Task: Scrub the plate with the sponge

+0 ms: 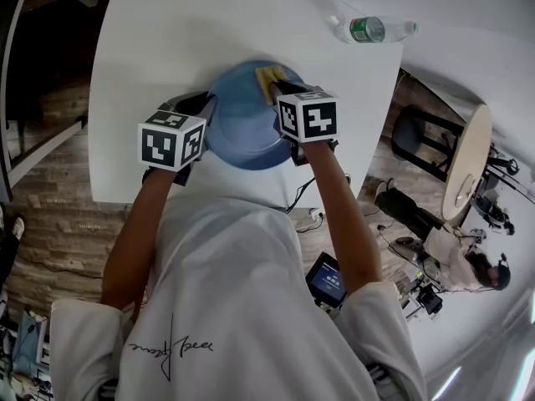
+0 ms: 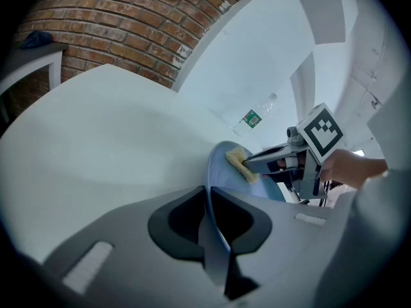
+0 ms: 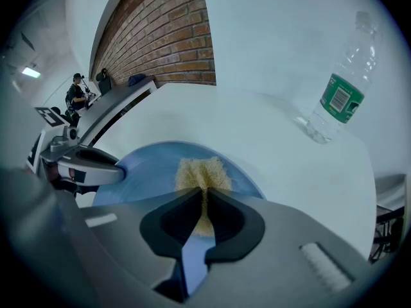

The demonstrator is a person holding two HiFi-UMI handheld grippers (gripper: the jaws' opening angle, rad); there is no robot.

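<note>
At the left, the left gripper (image 2: 209,218) is clenched on the near left rim of the blue plate (image 1: 238,132). The thin edge is pinched between its jaws, so the plate is held steady on the white table (image 1: 159,40). The plate is found close to the table's near edge, just in front of the person. Further right, the yellow sponge (image 3: 202,171) is grasped by the right gripper (image 3: 204,218), whose jaws are closed tight on it, and it is laid against the far right part of the plate's inner face. The scrubbing is therefore judged to be under way, with the plate secured and the sponge in contact. How much of the face has been covered cannot be told, since no foam, water or dirt can be made out. The near and left parts are presumably left to be gone over. At the far right of the table a clear water bottle (image 1: 372,29) with a green label is seen, well apart from the plate and out of the sponge's way. Nothing is seen between the grippers to block the strokes; only the left gripper's own hold hides a part of the rim. Off the table to the right, a dark stool (image 1: 415,132), a round tabletop (image 1: 468,161) and another person (image 1: 481,266) are seen, all well apart from the work
</note>
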